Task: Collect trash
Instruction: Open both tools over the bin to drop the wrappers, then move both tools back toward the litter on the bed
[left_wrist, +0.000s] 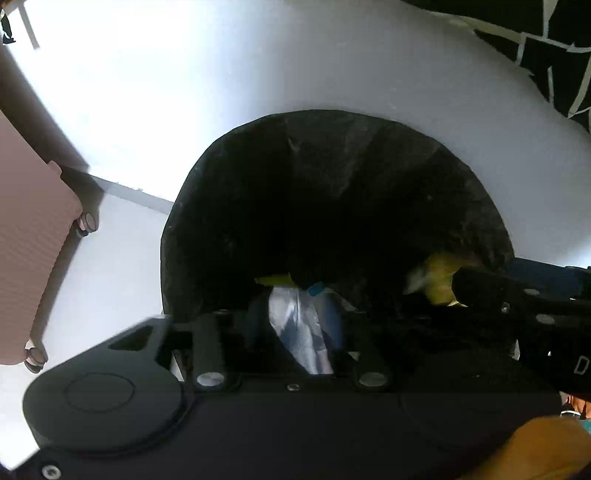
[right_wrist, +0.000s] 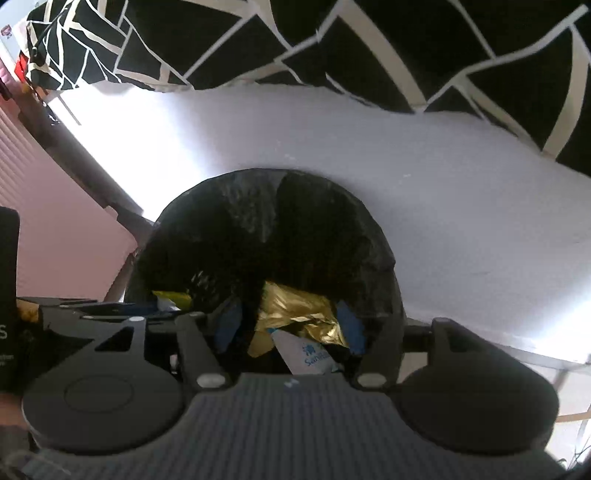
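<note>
My left gripper (left_wrist: 295, 332) hung nose-down over the mouth of the black-lined bin (left_wrist: 207, 206), jaws about half parted, with a crumpled white-and-blue plastic wrapper (left_wrist: 299, 325) lying between the fingers; whether the pads gripped it I could not tell. Its long axis ran roughly along the fingers, pointing down into the bin. My right gripper (right_wrist: 291, 332) was poised over the same opening, jaws standing wide, and a creased gold foil wrapper (right_wrist: 295, 314) with a white sachet (right_wrist: 306, 350) printed in blue sat in the gap, apparently loose rather than pinched; the foil was too crumpled to show a clear long axis. To do this release well, I judged, both jaws should open fully while inside the rim, so each piece falls clear of the liner edge. Beyond the bin lay pale floor (left_wrist: 184, 92), a pink ribbed suitcase (left_wrist: 29, 240) and black patterned fabric (right_wrist: 332, 37).
</note>
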